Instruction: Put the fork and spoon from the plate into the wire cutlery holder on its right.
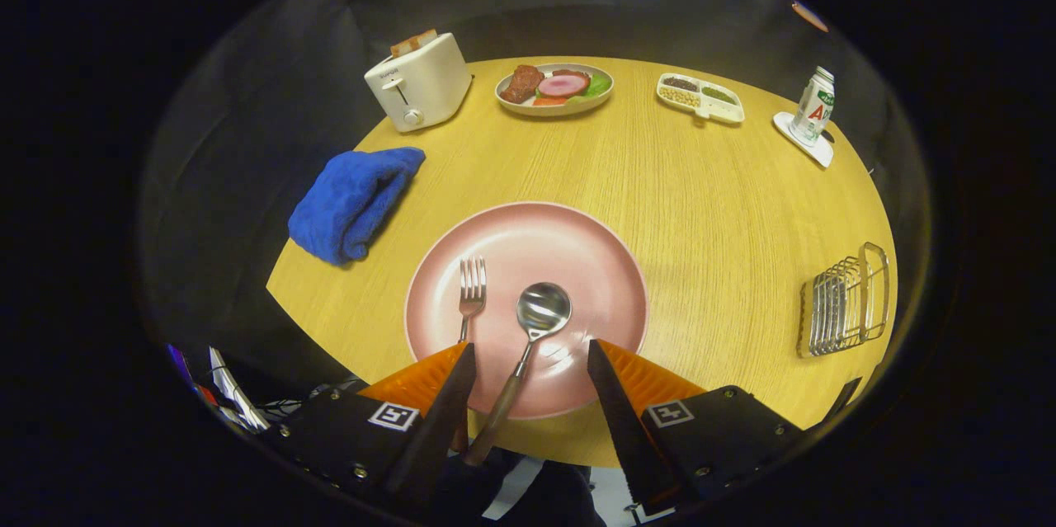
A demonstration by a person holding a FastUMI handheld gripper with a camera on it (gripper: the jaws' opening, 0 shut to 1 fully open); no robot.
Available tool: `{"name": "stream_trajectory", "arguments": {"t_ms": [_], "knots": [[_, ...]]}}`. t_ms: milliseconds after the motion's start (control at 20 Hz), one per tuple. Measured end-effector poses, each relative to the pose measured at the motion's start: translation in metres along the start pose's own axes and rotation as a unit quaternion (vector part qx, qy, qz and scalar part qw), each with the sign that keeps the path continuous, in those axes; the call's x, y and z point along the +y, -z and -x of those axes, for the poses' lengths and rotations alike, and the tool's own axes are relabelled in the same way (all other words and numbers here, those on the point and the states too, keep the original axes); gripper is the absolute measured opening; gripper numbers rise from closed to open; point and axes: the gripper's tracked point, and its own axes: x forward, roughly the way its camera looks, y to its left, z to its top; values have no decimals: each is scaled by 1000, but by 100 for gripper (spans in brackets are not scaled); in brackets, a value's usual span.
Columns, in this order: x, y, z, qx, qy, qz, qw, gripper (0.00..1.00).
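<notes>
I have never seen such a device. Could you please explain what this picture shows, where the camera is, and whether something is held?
A person carries a hand-held gripper, and the camera rides on it, looking forward along its two fingers. The fingers are open and hold nothing. Between them a spoon lies on a pink plate, with a fork beside it. These should go into the wire cutlery holder to the plate's right. Beyond, on the wooden table, are a blue cloth, a toaster, a dish of food, a divided tray and a bottle.
</notes>
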Motion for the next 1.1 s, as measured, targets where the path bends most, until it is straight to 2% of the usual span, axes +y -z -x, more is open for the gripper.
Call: {"name": "stream_trajectory", "arguments": {"t_ms": [50, 100, 150, 450, 600, 750, 800, 850, 1000, 1050, 1100], "knots": [[1, 2, -5, 3, 0, -5, 1000, 82], [2, 4, -9, 11, -2, -9, 1000, 71], [1, 8, -10, 18, -1, -12, 1000, 64], [1, 19, -26, 49, 1, -24, 998, 64], [4, 24, -33, 65, 0, -35, 997, 43], [7, 34, -46, 79, -5, -42, 996, 43], [0, 23, -34, 73, 12, -54, 996, 43], [3, 26, -42, 80, 2, -55, 995, 11], [-5, 18, -40, 67, 9, -72, 995, 11], [-4, 18, -37, 66, 5, -74, 995, 3], [-4, 14, -35, 62, 0, -79, 995, 3]]}}
